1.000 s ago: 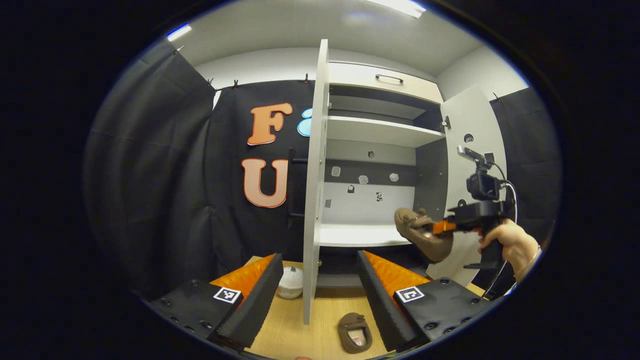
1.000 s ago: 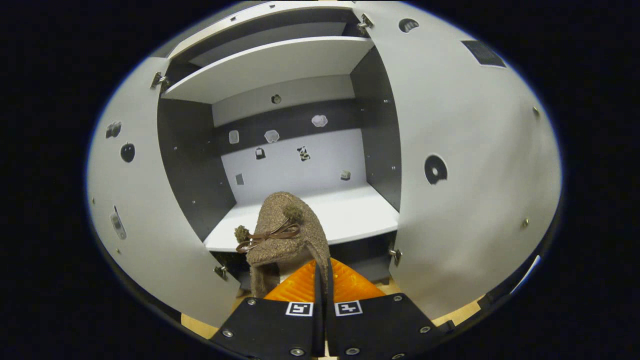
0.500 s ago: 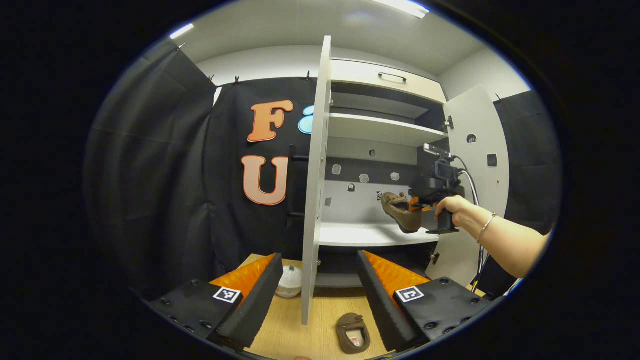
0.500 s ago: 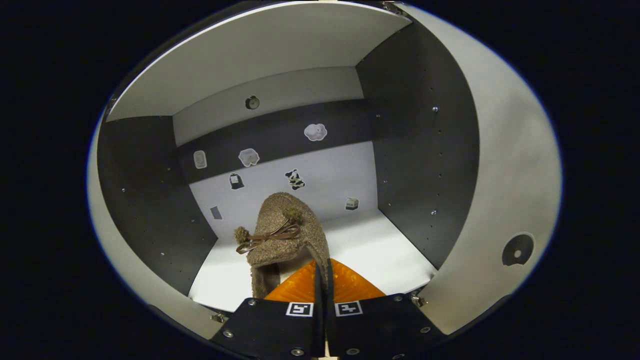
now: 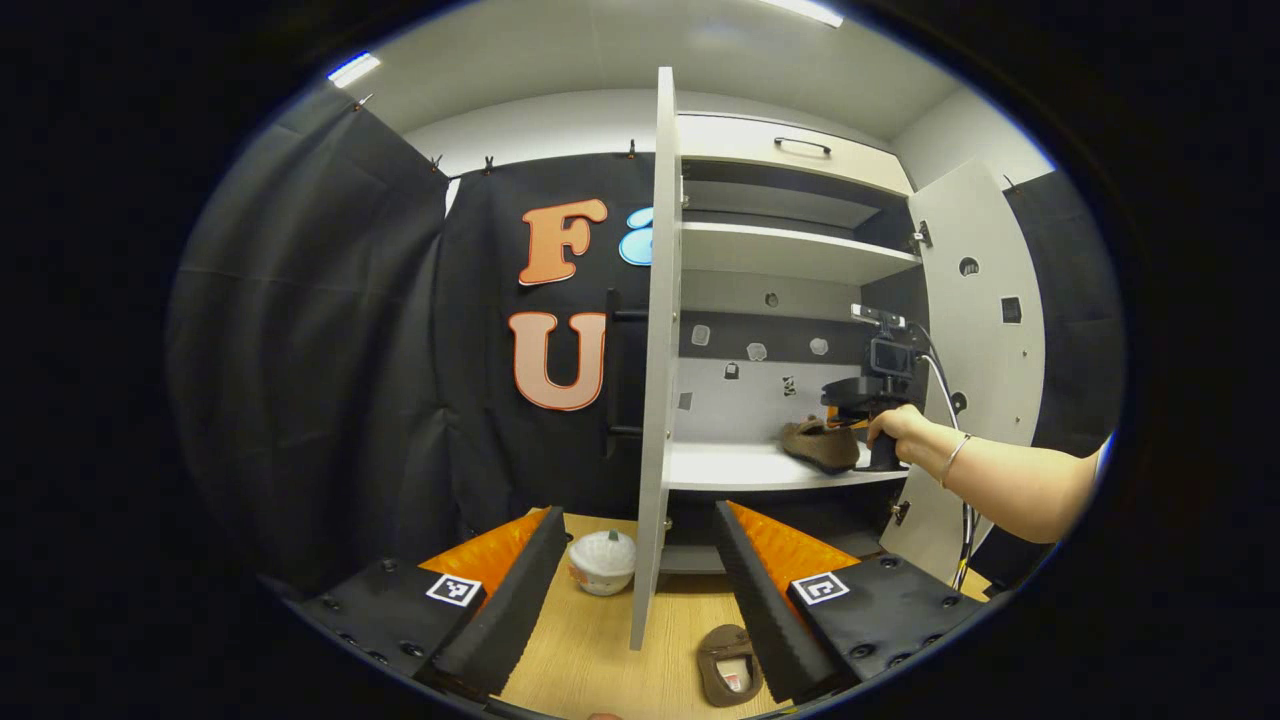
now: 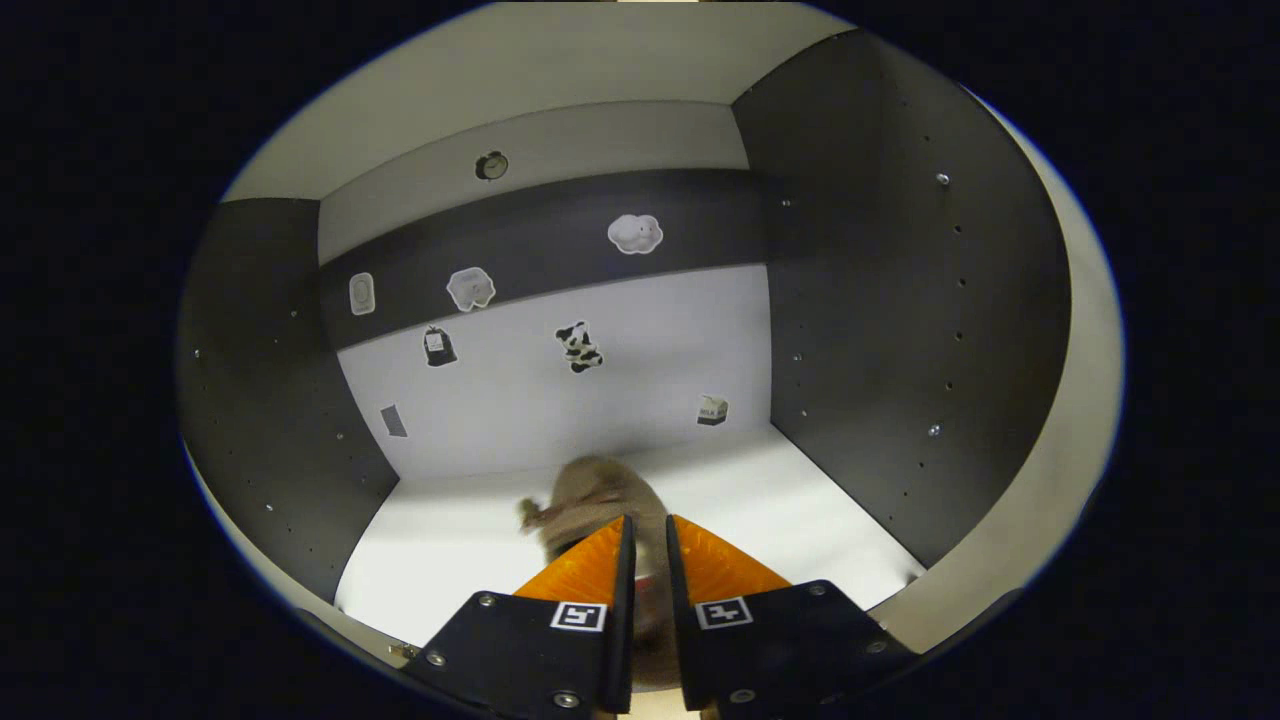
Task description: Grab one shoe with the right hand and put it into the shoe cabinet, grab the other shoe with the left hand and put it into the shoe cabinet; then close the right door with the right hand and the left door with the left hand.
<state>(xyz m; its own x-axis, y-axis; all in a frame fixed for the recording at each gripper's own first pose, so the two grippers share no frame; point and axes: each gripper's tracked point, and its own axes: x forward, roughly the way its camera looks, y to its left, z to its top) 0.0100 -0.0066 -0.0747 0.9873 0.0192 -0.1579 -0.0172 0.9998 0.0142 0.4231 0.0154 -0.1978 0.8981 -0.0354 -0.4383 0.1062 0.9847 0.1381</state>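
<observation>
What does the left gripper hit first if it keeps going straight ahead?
Probably the edge of the open left door, which stands edge-on between the left gripper fingers' line. Depth is unclear, and the door may sit slightly off centre.

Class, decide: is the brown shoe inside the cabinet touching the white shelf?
Touching. In the left gripper view the brown shoe lies flat on the white shelf, no gap beneath.

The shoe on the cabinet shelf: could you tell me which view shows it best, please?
The left gripper view: the shoe lies in side profile on the shelf, beside the right gripper. In the right gripper view, the shoe is blurred and partly hidden behind that gripper's fingers.
</observation>
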